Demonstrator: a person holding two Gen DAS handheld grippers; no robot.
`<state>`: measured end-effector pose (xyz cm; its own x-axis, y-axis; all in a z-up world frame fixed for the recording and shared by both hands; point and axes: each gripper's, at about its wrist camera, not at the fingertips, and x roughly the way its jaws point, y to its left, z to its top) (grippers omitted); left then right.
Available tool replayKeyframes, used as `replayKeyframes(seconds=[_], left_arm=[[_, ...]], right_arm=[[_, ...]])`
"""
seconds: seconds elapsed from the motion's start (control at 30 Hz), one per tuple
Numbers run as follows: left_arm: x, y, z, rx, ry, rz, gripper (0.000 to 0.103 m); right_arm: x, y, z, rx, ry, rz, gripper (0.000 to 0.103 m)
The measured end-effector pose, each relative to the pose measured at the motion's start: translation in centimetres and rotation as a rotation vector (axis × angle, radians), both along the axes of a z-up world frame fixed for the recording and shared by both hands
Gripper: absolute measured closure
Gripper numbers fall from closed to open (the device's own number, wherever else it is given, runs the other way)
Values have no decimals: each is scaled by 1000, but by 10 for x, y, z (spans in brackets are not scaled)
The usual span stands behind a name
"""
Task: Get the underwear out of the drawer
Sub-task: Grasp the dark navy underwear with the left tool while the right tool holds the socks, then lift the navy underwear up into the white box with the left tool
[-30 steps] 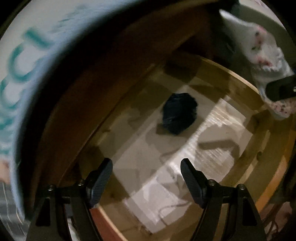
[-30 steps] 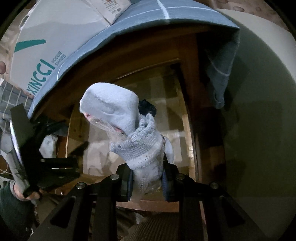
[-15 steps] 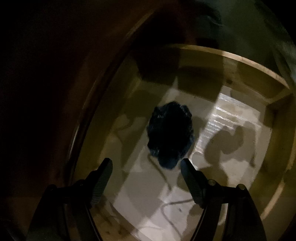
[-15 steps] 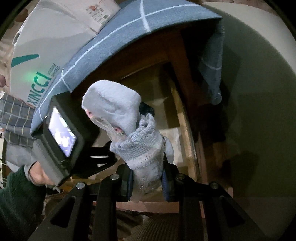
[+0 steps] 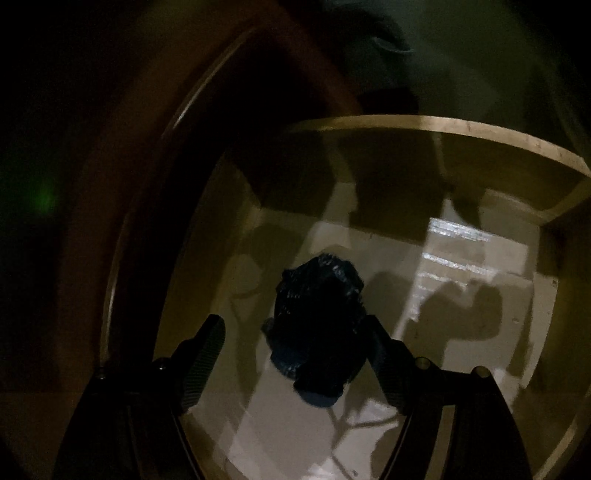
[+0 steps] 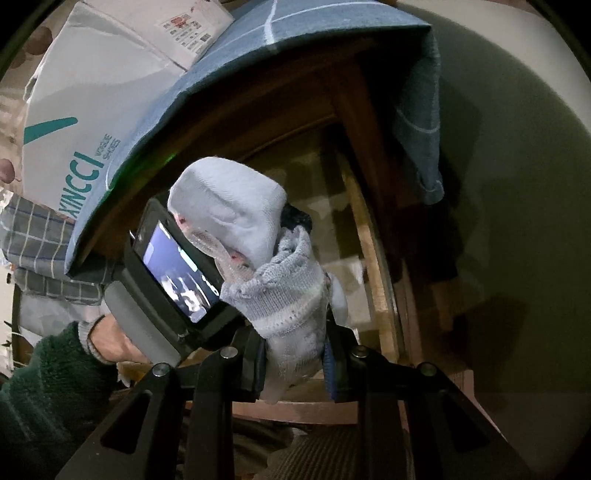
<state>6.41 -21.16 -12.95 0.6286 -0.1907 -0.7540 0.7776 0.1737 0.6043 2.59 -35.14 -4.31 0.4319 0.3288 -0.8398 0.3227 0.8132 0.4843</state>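
Left hand-held gripper [image 5: 291, 354] spread wide inside the open wooden drawer [image 5: 436, 127], low over its pale bottom. Dark navy crumpled underwear [image 5: 319, 325] lying on the drawer bottom, between the two black ribbed fingers [image 5: 205, 354] and nearer to the right one, seemingly touching it; not possible to tell for certain in the dim light. Nothing pinched between the fingers. Shadows of the tool falling on the drawer bottom, to the right of the underwear.

Right hand-held gripper [image 6: 293, 363] closed on a light grey knitted bundle of socks [image 6: 280, 295], held up in front of the drawer, above its front edge. Behind the bundle, a small part of the dark underwear [image 6: 295, 219] visible inside the drawer. Left of the bundle, the back of the left tool with its lit small screen [image 6: 177, 275], held by a hand [image 6: 114, 343] in a dark green fleecy sleeve. Above the drawer, a blue-grey checked cloth [image 6: 314, 22] hanging over the brown wooden table [image 6: 280, 92], with a white cardboard shoe box [image 6: 81, 122] with teal letters on top.
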Motion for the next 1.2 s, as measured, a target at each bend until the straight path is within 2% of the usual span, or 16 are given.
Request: replayKeyframes(seconds=[0.07,0.1,0.2,0.33,0.37,0.4,0.5,0.63,0.73,1.0,1.1,1.2], left_arm=[[3,3,-4,-19,9,-1,26],[4,5,-5,-22,26,-3,30],[17,9,-18,7,85,28,58],[28,12,-29,19,115,57,61],[30,13,-32,23,129,56,64],[31,14,-33,27,144,53,72],[38,17,-38,53,176,52,77],[48,26,-34,48,261,81,81],[55,43,-26,40,294,104,81],[53,83,-7,22,362,149,81],[46,89,6,7,358,161,81],[43,95,20,-37,386,196,81]], right_arm=[[0,-1,-1,2,8,-6,81],[0,-1,-1,3,8,-6,81],[2,1,0,4,1,1,81],[3,3,-1,-4,2,10,81],[3,3,-1,-3,2,11,81],[3,3,-1,0,3,11,81],[3,4,0,-4,4,14,81],[5,7,3,-14,10,25,81],[7,10,3,-19,14,34,81],[12,17,2,-40,26,56,81],[16,21,2,-59,40,73,81],[19,25,3,-83,45,80,81]])
